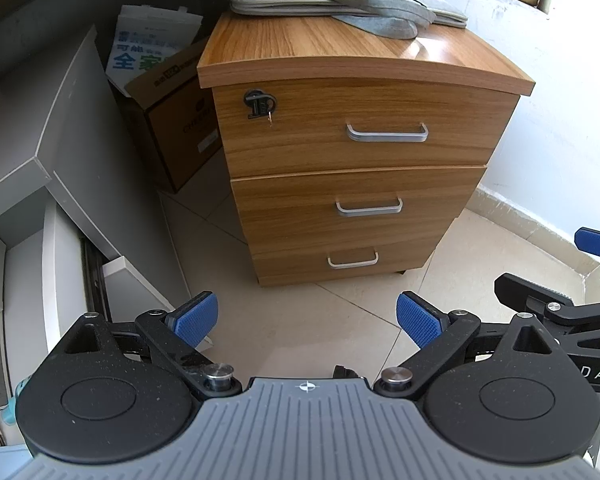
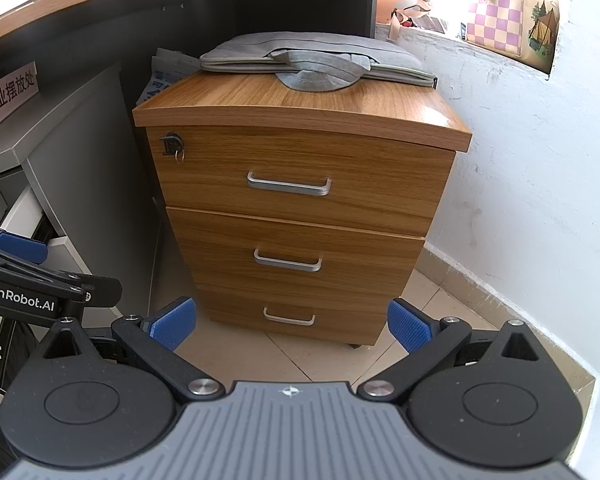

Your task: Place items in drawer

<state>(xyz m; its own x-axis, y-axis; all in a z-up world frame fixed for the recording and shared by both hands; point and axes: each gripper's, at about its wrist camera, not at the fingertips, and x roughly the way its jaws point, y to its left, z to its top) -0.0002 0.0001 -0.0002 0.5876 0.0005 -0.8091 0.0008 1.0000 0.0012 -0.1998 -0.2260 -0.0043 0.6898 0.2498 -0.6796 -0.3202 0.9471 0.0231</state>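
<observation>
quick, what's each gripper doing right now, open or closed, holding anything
Left gripper: open, holding nothing, short of the wooden cabinet.
Right gripper: open, holding nothing.

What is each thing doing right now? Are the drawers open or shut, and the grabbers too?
Top drawer: shut, key in its lock.
Middle drawer: shut.
Bottom drawer: shut.
Grey pouch: lying flat on top of the cabinet.
Left gripper: open, holding nothing.
Right gripper: open, holding nothing.
</observation>
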